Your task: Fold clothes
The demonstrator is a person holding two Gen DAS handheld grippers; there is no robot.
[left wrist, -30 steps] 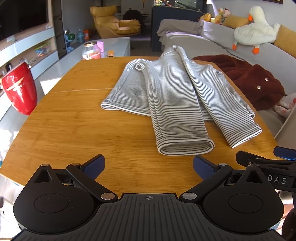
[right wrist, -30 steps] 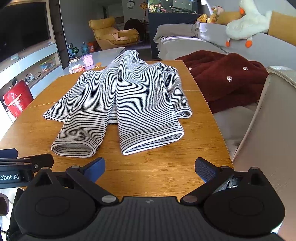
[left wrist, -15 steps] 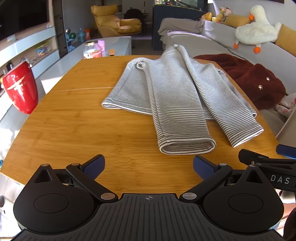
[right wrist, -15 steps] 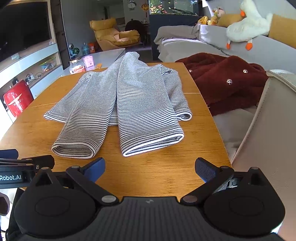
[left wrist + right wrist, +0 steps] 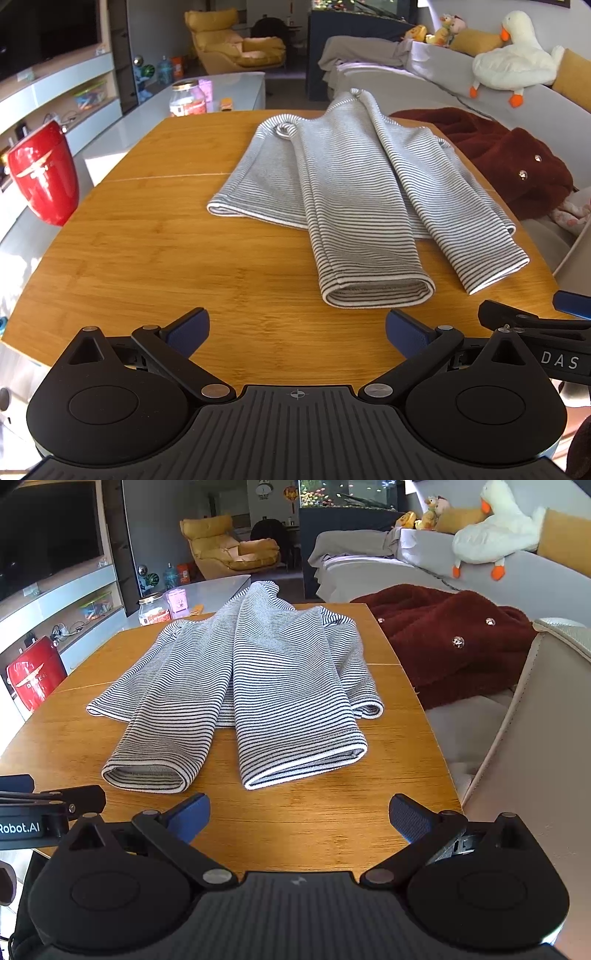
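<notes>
A grey-and-white striped top (image 5: 354,192) lies flat on the wooden table (image 5: 147,251). Both sleeves are folded inward and point at me, cuffs nearest. It also shows in the right wrist view (image 5: 258,679). My left gripper (image 5: 297,330) is open and empty, just short of the left sleeve's cuff (image 5: 376,291). My right gripper (image 5: 299,814) is open and empty, just short of the right sleeve's cuff (image 5: 306,764). Each gripper's side shows at the edge of the other's view.
A dark red fleece garment (image 5: 443,635) lies on the sofa right of the table. A red container (image 5: 44,173) stands off the table's left edge. A jar (image 5: 186,99) sits on a low white table behind. A beige seat (image 5: 535,738) stands close at the right.
Both grippers have drifted slightly; the top sits a little lower and nearer in both views. The jaws stay open and the top has not moved on the table.
</notes>
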